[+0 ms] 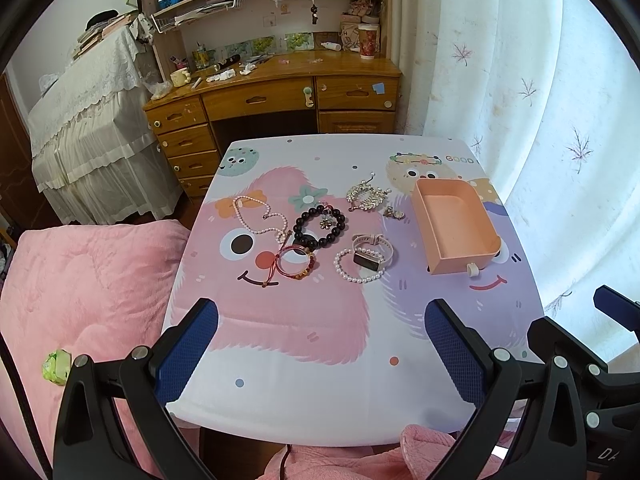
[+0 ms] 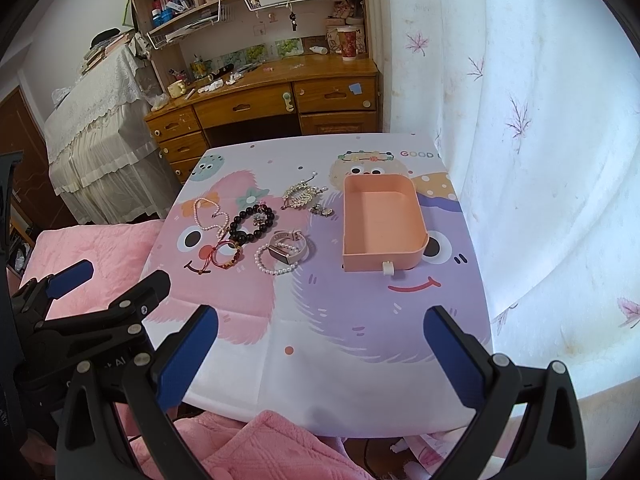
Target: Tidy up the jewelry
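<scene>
Lying lengthwise front-to-back, pink tray (image 2: 382, 224), knob end nearest, tongs spread

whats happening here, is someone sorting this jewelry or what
A person holds a two-finger gripper in each hand above the near edge of a cartoon-print table. The left gripper and right gripper are both open and hold nothing. The jewelry lies loose on the table: a black bead bracelet, a pearl necklace, a watch and others. The pink tray beside them looks empty, so sorting seems not yet begun.
</scene>
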Demonstrator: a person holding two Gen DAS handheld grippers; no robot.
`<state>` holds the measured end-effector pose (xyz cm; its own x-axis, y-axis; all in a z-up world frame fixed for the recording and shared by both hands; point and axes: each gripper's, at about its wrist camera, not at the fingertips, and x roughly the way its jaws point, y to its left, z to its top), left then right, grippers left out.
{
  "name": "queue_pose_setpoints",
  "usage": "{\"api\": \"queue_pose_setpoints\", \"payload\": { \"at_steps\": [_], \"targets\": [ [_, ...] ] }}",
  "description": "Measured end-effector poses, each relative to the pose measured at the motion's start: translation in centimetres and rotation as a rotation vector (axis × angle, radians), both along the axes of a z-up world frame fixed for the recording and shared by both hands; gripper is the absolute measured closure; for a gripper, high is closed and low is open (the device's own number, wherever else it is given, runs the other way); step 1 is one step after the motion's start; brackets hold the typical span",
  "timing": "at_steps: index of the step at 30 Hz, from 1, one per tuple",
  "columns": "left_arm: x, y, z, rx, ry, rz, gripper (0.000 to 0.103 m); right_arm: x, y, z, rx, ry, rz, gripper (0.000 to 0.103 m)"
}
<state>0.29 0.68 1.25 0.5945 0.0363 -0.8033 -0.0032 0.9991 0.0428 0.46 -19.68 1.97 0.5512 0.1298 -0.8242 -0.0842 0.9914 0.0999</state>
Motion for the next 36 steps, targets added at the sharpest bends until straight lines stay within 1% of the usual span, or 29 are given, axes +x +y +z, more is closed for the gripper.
{"api": "queue_pose_setpoints", "payload": {
  "at_steps": [8,12,16,21,27,29,31,36],
  "targets": [
    [0.6,-0.6,-0.4,0.044,0.009,-0.001,0.001,0.3,-0.2,0.1,0.001,0.009,-0.009,0.0],
    [0.6,-0.4,-0.9,0.028,0.021,-0.002,0.001,0.7,-0.4,0.1,0.003,0.012,-0.009,0.0],
    [0.9,0.4,-1.8,-0.014,0.06,0.001,0.001,0.8,0.2,-0.6,-0.014,0.017,0.008,0.0],
    [1.6,1.7,-4.2,-0.08,0.147,0.002,0.001,1.2,1.3,-1.8,-0.025,0.029,0.047,0.0],
    [3.1,4.3,-8.3,-0.178,0.255,0.012,0.001,2.0,3.4,-4.4,-0.053,0.039,0.091,0.0],
    [3.9,5.3,-9.9,-0.187,0.275,0.01,0.001,2.1,4.4,-5.6,-0.055,0.047,0.102,0.0],
    [4.9,6.3,-11.3,-0.177,0.284,0.005,0.001,2.9,5.6,-7.0,-0.072,0.05,0.12,0.0],
    [8.0,8.3,-13.6,-0.156,0.255,-0.046,0.004,5.6,9.1,-10.2,-0.116,0.014,0.168,0.0]
  ]
}}
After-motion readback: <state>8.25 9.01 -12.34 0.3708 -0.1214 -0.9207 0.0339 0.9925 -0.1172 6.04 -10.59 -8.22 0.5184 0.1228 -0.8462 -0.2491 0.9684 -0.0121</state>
